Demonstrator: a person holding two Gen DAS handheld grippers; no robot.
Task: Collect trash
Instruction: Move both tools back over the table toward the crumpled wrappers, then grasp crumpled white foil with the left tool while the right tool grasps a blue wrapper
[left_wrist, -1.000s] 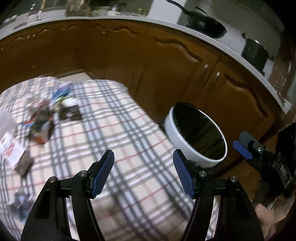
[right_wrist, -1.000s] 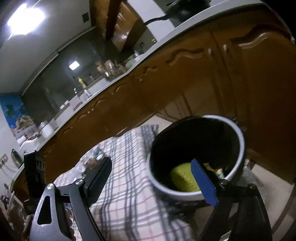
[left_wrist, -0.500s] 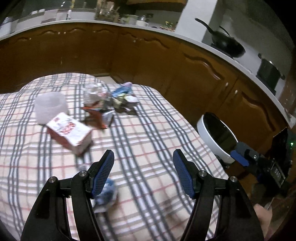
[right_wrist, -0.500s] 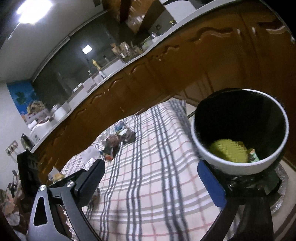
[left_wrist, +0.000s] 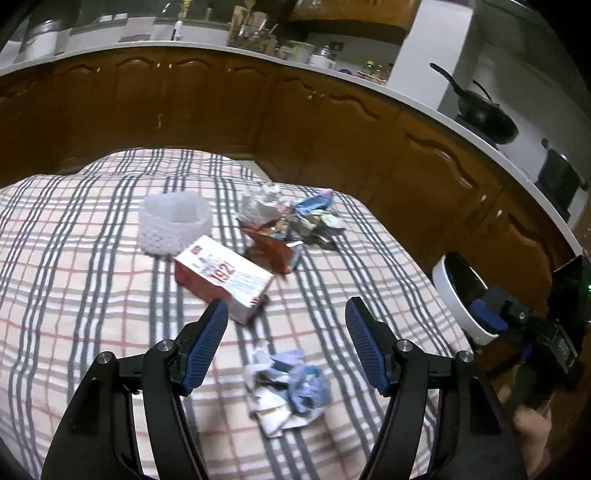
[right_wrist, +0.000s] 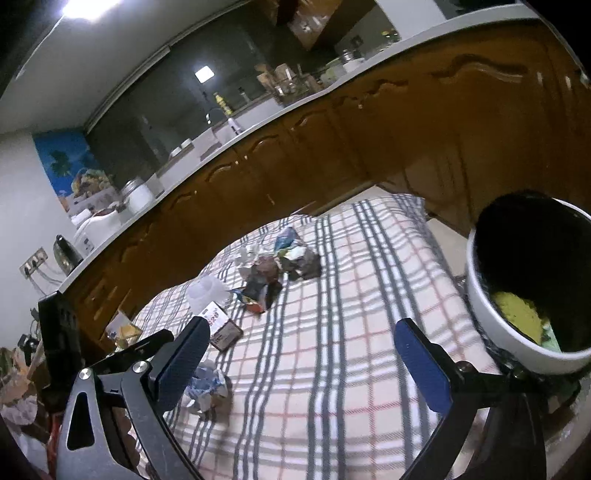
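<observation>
1. Where print can be read at all, it is on the red and white carton (left_wrist: 223, 280) lying on its side on the checked cloth (left_wrist: 92, 295): large red digits "192" run across its white top face. The smaller print on it is too blurred to read.
2. Wrappers in the far heap (left_wrist: 291, 223) carry colour but no legible words.
3. Left claw (left_wrist: 286, 341): its 2 blue-padded jaws stand partly apart with nothing between them and nothing held.
4. From the left claw, a crumpled blue and white wad of paper (left_wrist: 290, 387) lies on the cloth just below the gap between the jaws, at about 6 o'clock and not touching either pad.
5. The carton sits at about 11 o'clock from that claw, its near corner just beside the left pad in the left wrist view; whether they touch I cannot tell.
6. A white knitted cup (left_wrist: 173, 225) stands beyond the carton at about 11 o'clock, and the heap lies at 12 o'clock, well apart from the claw.
7. Right claw (right_wrist: 306, 363): its jaws are spread very wide and it grips nothing; only cloth shows between them.
8. From the right claw, the white bin (right_wrist: 524, 291) stands at about 2 o'clock, off the edge of the cloth, with a yellow-green lump (right_wrist: 517, 319) inside on its dark lining.
9. The same paper wad (right_wrist: 205, 386) appears at about 8 o'clock from the right claw, just beside its left jaw.
10. In the left wrist view the bin's rim (left_wrist: 452, 299) shows at 3 o'clock, with the right claw in front of it.
</observation>
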